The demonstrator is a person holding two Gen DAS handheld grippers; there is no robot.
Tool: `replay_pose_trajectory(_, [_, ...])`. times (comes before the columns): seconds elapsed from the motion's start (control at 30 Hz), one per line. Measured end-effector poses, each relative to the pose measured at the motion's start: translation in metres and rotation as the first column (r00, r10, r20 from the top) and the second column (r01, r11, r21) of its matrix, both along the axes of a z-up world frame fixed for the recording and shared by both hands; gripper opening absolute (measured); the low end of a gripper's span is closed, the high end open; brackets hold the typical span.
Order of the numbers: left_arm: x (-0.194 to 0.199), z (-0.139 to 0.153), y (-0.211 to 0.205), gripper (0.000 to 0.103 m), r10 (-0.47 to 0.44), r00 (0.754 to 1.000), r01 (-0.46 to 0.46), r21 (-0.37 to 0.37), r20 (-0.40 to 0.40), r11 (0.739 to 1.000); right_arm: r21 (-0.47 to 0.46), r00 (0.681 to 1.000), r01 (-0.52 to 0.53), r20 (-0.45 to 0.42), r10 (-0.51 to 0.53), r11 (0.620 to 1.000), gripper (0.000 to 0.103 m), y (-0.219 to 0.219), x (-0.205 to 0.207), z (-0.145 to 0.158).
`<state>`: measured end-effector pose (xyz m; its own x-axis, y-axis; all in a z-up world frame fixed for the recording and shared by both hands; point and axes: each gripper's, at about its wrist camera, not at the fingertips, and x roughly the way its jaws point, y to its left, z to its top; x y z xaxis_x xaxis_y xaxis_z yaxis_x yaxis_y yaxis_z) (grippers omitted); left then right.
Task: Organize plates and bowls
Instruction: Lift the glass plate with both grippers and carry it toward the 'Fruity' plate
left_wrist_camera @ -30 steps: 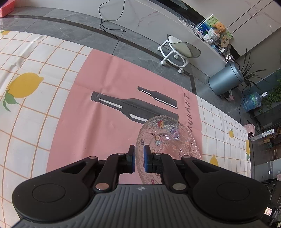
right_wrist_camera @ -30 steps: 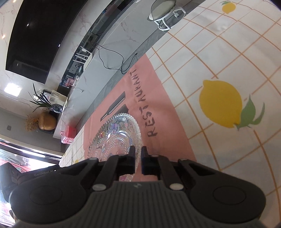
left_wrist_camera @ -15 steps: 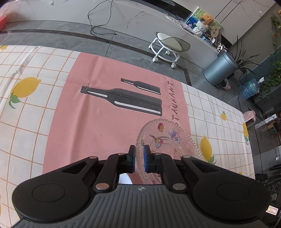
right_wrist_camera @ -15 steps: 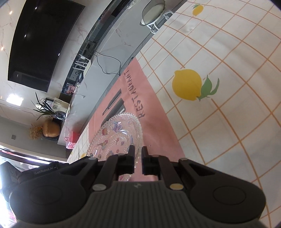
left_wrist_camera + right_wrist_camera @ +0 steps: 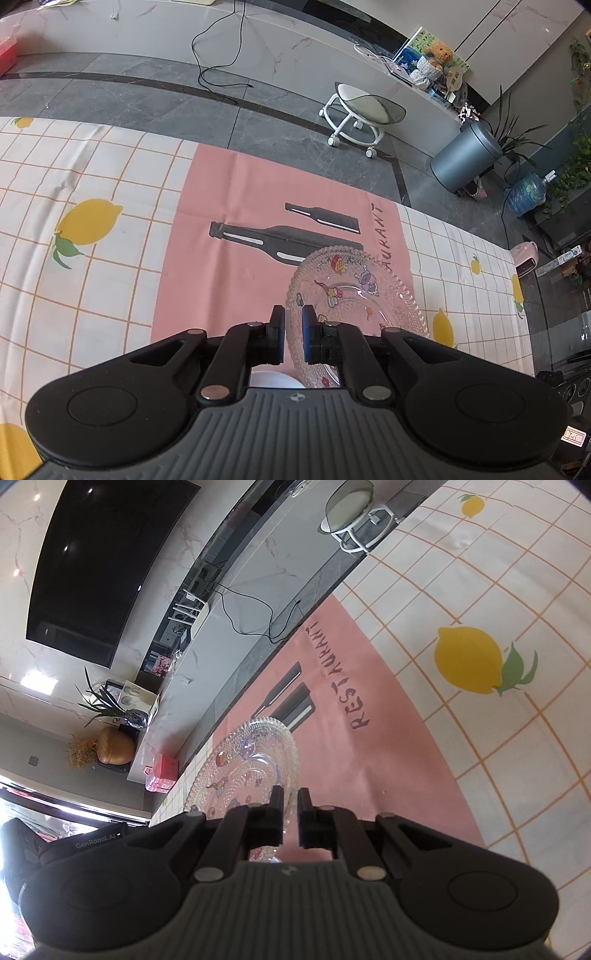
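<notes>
Here we are with both grippers on the same piece: a clear glass plate (image 5: 356,291) with a beaded rim and small cartoon prints. Our left gripper (image 5: 293,317) has its 2 fingers drawn in narrow, blue pads (image 5: 306,325) pinching the plate's near rim, so the dish spreads forward and to the right of the fingertips. Just behind the fingers, low between them, we catch a sliver of something white (image 5: 273,380); what it is we cannot tell.

Over on the right wrist view, our right gripper (image 5: 290,801) is likewise narrowed, its 2 fingers closed on the rim of the glass plate (image 5: 251,764), which here fans out ahead and to the left of the fingertips, tilted on edge in this view.

Below the plate lies the pink mat (image 5: 236,229) printed with 2 dark bottles and the word RESTAURANT, spread over a lemon-print checked tablecloth (image 5: 88,221). A printed lemon (image 5: 469,659) sits well to the right of the right fingers. Beyond the table edge, far ahead of the left fingers, a white wheeled stool (image 5: 364,110) and a grey bin (image 5: 463,157) stand on the floor.
</notes>
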<state>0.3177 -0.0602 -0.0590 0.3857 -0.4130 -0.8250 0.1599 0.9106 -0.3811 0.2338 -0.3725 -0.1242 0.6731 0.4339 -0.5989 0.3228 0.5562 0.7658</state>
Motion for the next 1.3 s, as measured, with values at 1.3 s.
replay_pose_trajectory(1.3, [-0.229, -0.001, -0.011, 0.009, 0.096, 0.995, -0.093, -0.176, 0.01, 0.98, -0.012, 0.997, -0.03, 0.068, 0.03, 0.999, 0.004, -0.042, -0.212, 0.016])
